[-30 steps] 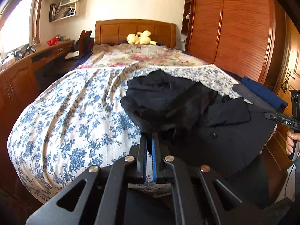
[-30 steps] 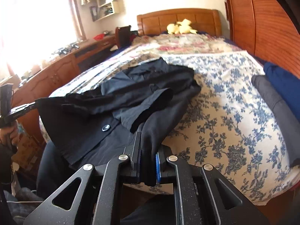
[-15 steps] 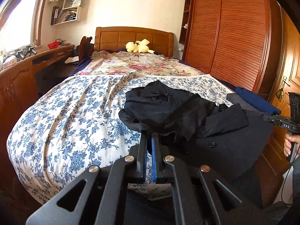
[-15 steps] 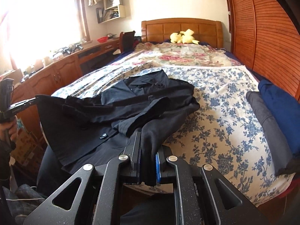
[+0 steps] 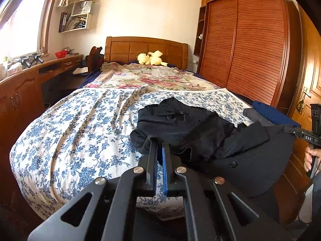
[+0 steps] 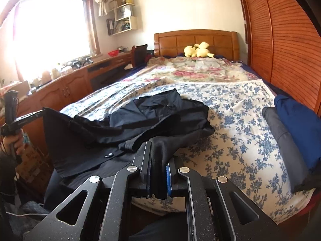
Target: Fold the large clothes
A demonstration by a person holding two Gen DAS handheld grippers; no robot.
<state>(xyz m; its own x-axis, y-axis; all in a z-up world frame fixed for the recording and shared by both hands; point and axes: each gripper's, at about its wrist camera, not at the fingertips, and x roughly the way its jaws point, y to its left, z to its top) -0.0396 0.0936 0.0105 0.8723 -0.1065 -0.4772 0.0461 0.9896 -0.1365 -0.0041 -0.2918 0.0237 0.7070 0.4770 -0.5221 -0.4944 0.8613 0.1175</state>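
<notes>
A black button shirt (image 5: 180, 120) lies crumpled near the foot of the bed (image 5: 80, 132), with its lower part hanging over the bed's edge. My left gripper (image 5: 158, 140) is shut on one corner of the shirt's hem; in the right wrist view the left gripper (image 6: 26, 119) shows at the far left with that corner pinched. My right gripper (image 6: 158, 148) is shut on a fold of the shirt (image 6: 150, 116) at the other corner; in the left wrist view the right gripper (image 5: 301, 135) shows at the right, in a hand. The hem is stretched between the two.
Folded grey clothing (image 6: 280, 128) and blue clothing (image 6: 297, 118) lie along the bed's right edge. A yellow plush toy (image 5: 151, 58) sits by the headboard. A wooden wardrobe (image 5: 250, 40) stands to the right, and a desk with cabinets (image 5: 20, 92) to the left.
Both grippers have risen a little with the shirt's hem still held between them. Both views now take in more of the walls and the headboard.
</notes>
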